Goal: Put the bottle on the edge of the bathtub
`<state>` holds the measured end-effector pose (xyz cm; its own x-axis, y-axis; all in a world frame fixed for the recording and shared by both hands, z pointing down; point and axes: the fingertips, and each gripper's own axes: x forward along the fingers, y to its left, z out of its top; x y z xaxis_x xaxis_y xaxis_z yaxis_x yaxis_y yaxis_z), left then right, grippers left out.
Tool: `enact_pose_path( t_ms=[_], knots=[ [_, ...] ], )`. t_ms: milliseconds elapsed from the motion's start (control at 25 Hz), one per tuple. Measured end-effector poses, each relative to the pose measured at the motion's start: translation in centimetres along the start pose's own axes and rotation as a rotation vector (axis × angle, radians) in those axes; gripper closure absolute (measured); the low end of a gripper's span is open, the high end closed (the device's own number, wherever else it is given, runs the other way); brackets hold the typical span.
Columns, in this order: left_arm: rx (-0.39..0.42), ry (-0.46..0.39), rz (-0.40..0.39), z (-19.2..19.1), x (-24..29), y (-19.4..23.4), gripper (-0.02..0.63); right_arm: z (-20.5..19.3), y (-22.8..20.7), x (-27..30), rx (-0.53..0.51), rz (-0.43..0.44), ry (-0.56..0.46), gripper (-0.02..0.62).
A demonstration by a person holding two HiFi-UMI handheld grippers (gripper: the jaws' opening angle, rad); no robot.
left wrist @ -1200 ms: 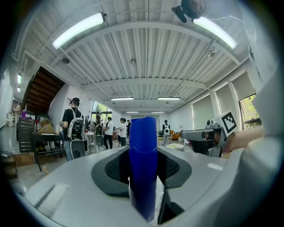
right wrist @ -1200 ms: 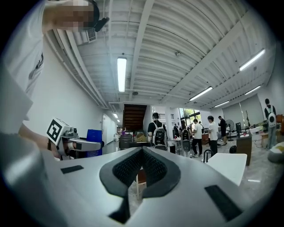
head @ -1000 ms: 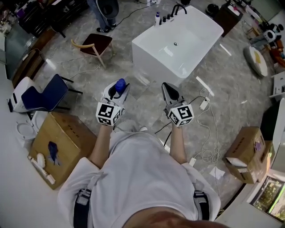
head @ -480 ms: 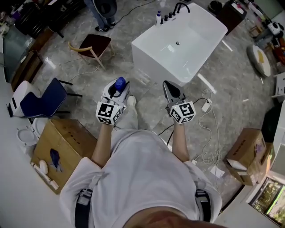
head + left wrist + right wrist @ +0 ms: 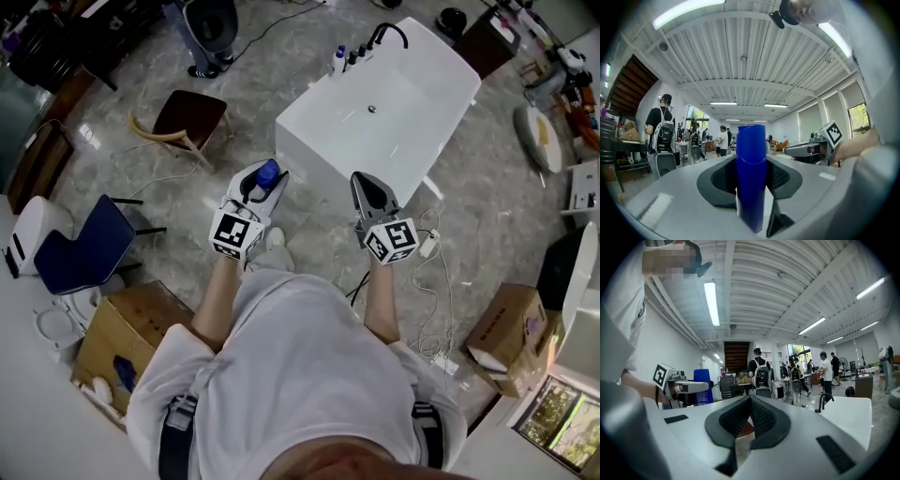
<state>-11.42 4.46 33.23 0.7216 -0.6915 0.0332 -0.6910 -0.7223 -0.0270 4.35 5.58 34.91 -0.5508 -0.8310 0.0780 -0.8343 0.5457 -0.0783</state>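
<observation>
**Bottle in hand, bathtub rim not yet reached**

Blue bottle [image 5: 751, 168] rides clamped in the left tongs [image 5: 262, 183], the ribbed pads pressing on its two sides and its top poking out past the jaw tips. The grip looks firm and low on the body, which should leave the bottle's base hard to see when it comes down. The right tongs [image 5: 750, 416] are held alongside with jaws pressed together on nothing, apparently kept free as a spare hand rather than sharing the load.

Both tools point up and forward at waist height, toward the white bathtub [image 5: 314, 150], which stands on the marble floor ahead of the person. Bottle and tub are well apart, so the placing has not begun; this reads as the carry.

The tub's near rim is broad, flat and bare. The far end is taken up by a black faucet [image 5: 389, 33] and a row of small bottles [image 5: 342, 61]. The near edge therefore seems the likely landing place. Loose cables [image 5: 441, 309] trail across the floor beside the person's right side, a possible trip risk on the approach.
</observation>
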Motion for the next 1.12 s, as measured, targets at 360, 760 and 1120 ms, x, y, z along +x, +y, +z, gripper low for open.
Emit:
enact_pose_path(
  t_ms=[360,760,1120],
  knots=[
    [-0.028,0.004,-0.097,-1.6,8.6,8.8,0.462,0.6,-5.2,8.8,0.073,-0.091,-0.008,0.595],
    [-0.016,-0.002,-0.107,-2.3,17.9,13.4,0.462,0.3,-12.1,14.1,0.087,-0.122,-0.001,0.595],
    [0.003,-0.022,-0.095,-5.0,28.2,17.6,0.462,0.4,-23.2,19.7,0.031,-0.149,-0.086,0.595]
  ],
)
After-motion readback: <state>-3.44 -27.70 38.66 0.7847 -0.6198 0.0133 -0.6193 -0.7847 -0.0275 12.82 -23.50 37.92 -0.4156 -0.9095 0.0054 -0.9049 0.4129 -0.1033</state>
